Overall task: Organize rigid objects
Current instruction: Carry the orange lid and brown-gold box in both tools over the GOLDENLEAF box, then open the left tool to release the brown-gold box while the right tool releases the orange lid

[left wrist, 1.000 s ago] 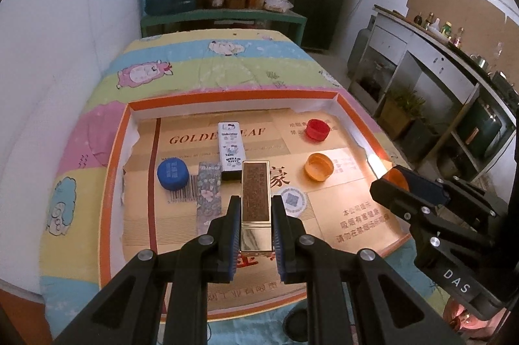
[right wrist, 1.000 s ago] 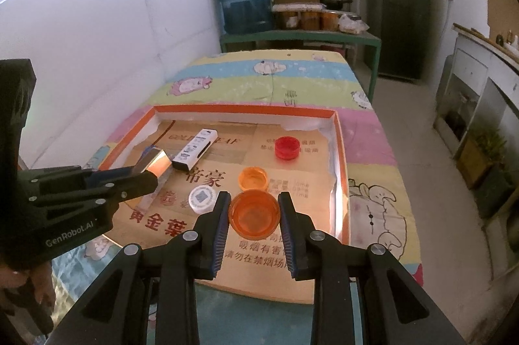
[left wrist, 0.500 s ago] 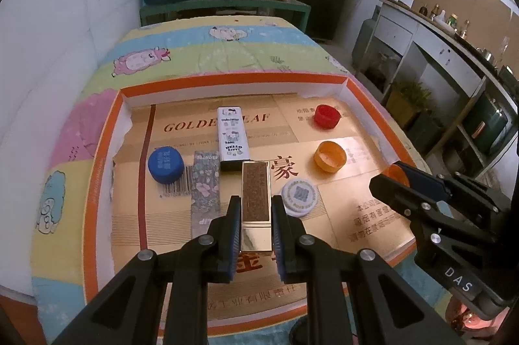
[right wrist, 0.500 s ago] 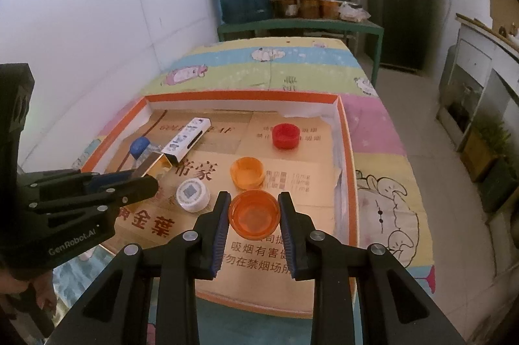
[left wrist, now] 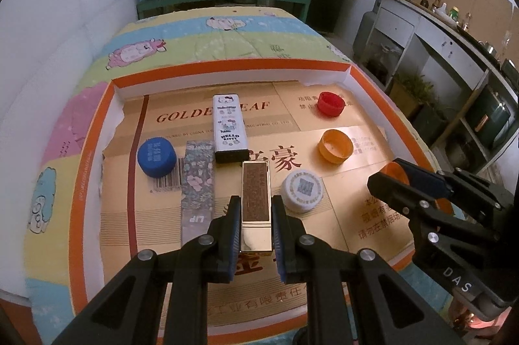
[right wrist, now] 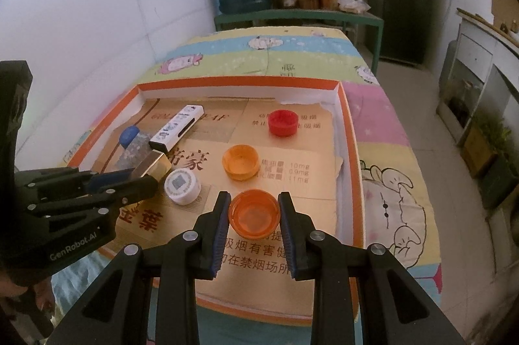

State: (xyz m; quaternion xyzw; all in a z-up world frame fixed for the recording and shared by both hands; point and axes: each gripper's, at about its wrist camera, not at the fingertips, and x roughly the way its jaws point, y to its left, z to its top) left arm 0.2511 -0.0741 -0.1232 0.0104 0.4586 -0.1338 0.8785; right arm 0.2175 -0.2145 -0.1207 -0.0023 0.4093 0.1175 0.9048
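Cardboard fills the floor of the shallow orange-rimmed tray (left wrist: 87,157) ahead of both tongs, and it already looks partly sorted. Ahead of the left gripper (left wrist: 256,223) the long things lie side by side: a white cartoon-printed rectangular box (left wrist: 228,127) and, left of it, a flat grey floral box (left wrist: 198,179) with a blue plastic bottle cap (left wrist: 156,156) alongside. Ahead of the right gripper (right wrist: 254,217) a red plastic cap (right wrist: 283,123) and an orange plastic cap (right wrist: 240,161) stand in a line, a white QR-printed cap (right wrist: 181,185) off to its left.

Two pieces seem left to place. The left gripper pinches a slim gold rectangular box (left wrist: 256,199), close over the cardboard behind the white box. The right gripper pinches a translucent orange cap (right wrist: 254,213), open side up, in line behind the orange one. Both tongs tilt steeply down into the tray.
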